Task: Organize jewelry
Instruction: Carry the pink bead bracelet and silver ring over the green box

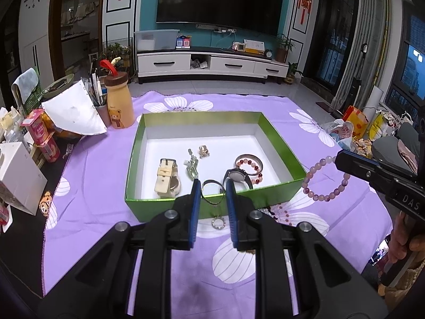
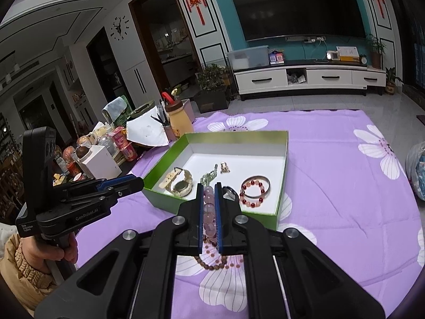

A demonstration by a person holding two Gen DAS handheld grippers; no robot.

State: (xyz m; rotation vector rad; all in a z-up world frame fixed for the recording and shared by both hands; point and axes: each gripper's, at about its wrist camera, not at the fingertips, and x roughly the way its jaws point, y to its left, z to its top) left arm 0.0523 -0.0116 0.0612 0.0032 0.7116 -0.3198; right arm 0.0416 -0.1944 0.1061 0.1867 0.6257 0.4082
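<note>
A green box with a white floor holds a cream watch, a green jade piece, a gold brooch, a dark watch and a red bead bracelet lying with a silver bangle. My left gripper hovers over the box's near wall, shut on a thin dark bangle. My right gripper is shut on a pink bead bracelet, which hangs as a loop right of the box. On the cloth lie a small sparkling ring and a brown bead bracelet.
A purple flowered cloth covers the table. At its left edge stand a bear-print bottle, a pen cup, a white paper, snack packs and a white carton. Bags sit off the right side. A hand holds each gripper's handle.
</note>
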